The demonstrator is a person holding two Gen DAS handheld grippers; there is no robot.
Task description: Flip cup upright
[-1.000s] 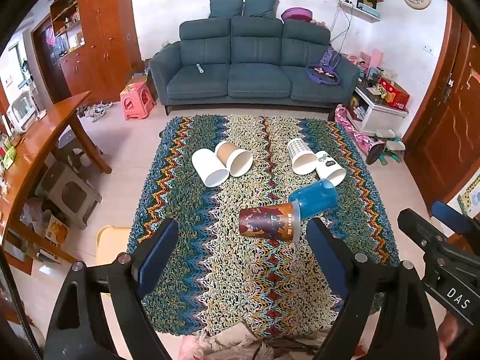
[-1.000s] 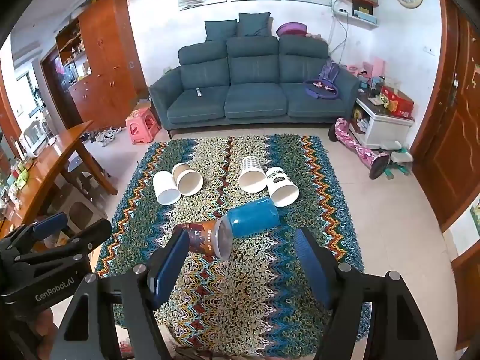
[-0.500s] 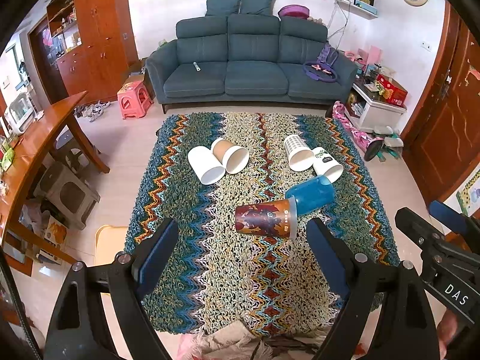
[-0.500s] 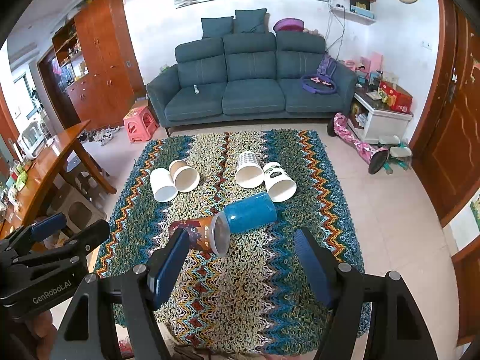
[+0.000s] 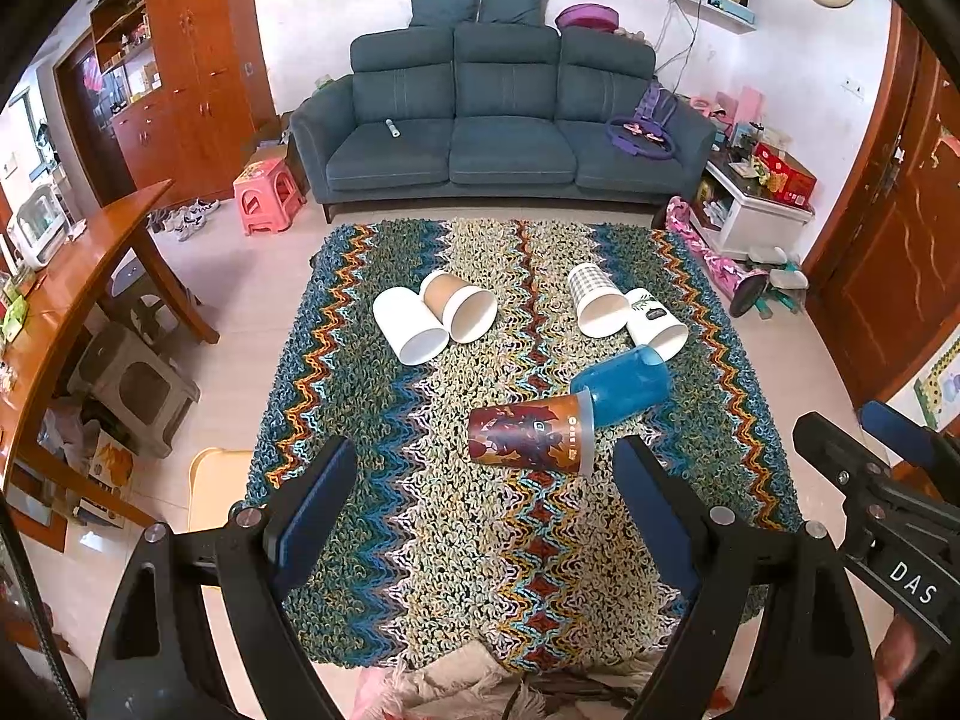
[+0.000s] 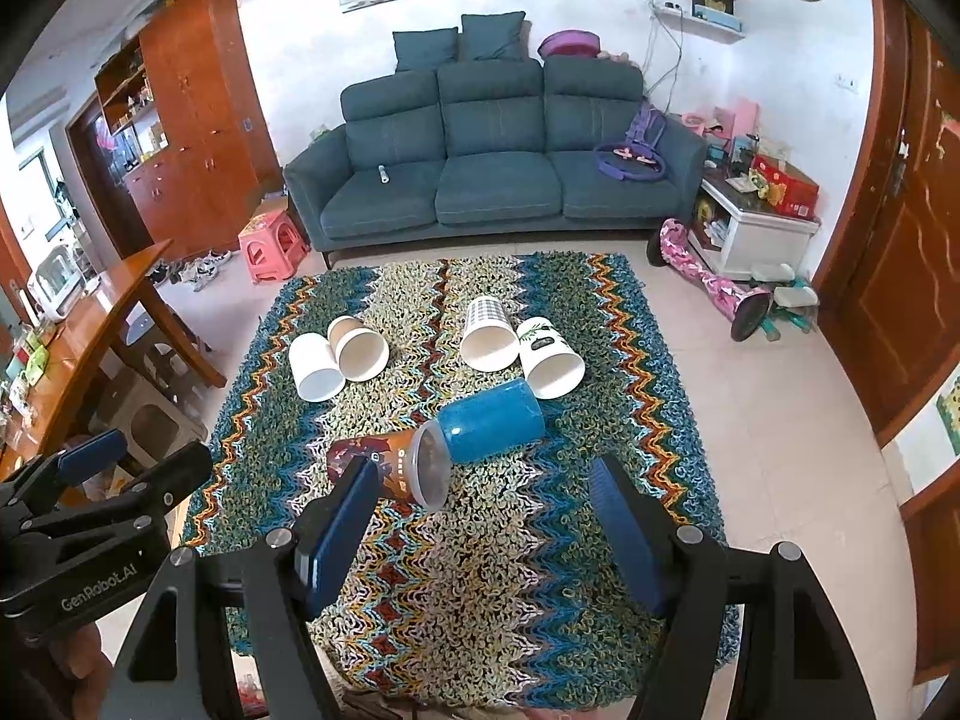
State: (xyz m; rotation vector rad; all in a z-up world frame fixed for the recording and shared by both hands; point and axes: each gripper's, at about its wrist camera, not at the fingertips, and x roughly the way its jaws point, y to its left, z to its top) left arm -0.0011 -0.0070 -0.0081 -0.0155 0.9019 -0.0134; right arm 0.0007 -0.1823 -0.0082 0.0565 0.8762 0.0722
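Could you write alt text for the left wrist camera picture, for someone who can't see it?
Six cups lie on their sides on a zigzag rug; nearest are a brown printed cup and a blue cup. The open, empty left tongs frame the foreground, with a dark blue sofa behind.

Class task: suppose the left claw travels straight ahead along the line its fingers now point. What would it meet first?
Most likely the printed brown cup lying on its side on the rug, slightly right of the open left claw. Depth is unclear, so a steeper line could reach bare rug just short of it.
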